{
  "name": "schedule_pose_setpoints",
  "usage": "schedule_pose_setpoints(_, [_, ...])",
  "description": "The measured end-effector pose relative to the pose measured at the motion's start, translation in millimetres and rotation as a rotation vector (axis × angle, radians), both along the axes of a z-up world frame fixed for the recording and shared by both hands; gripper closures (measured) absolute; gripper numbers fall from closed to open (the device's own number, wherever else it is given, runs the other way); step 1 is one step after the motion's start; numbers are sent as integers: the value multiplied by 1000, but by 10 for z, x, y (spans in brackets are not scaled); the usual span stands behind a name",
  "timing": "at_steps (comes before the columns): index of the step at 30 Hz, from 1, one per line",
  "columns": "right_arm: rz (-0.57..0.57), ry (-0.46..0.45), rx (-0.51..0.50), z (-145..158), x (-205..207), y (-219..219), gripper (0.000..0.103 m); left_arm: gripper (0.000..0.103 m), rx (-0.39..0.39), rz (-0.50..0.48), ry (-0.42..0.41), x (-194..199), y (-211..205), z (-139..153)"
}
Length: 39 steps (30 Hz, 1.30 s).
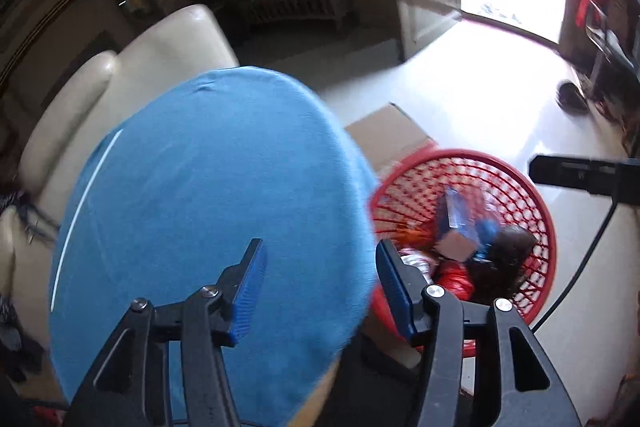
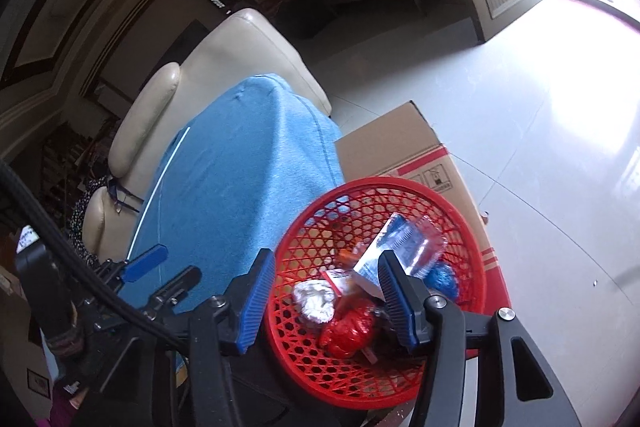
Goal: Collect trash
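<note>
A red mesh basket stands beside a table covered with a blue cloth. In the basket lie a foil ball, a crumpled red wrapper, a clear plastic bottle, a blue box and other scraps. My right gripper is open above the basket's near side, its pads touching nothing. My left gripper is open over the cloth's right edge with nothing between its fingers; it also shows at lower left in the right wrist view.
A cardboard box sits on the pale tiled floor behind the basket. A cream leather sofa stands past the table. A black cable hangs to the right of the basket. Bright doorway at the upper right.
</note>
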State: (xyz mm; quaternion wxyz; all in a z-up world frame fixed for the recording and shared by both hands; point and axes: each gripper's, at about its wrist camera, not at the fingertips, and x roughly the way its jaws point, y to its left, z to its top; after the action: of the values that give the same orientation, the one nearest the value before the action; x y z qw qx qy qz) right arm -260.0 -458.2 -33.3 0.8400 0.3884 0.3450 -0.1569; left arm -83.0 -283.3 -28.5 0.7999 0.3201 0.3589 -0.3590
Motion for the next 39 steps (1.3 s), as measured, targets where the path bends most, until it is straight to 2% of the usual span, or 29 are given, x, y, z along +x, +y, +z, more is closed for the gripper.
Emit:
schedule_pose_setpoints(5, [80, -21, -47, 179, 289, 271, 46, 36, -54, 140, -41, 261, 475, 279])
schedule_pose_setpoints(12, [221, -63, -149, 536, 792, 803, 46, 34, -100, 330, -128, 520, 1201, 583])
schedule_pose_setpoints(19, [372, -121, -278, 945, 1258, 1514, 44, 32, -115, 525, -214, 665, 1999, 799])
schedule_pose_setpoints(24, [467, -159, -346, 1165, 1503, 2079, 43, 31, -166, 645, -244, 738, 2589, 977])
schedule_pose_setpoints(32, [545, -211, -447, 1458, 1772, 2848, 43, 30, -221, 753, -290, 749, 3176, 1130])
schedule_pose_setpoints(39, [573, -230, -485, 1586, 1852, 3190, 43, 30, -250, 784, -286, 757, 3462, 1174])
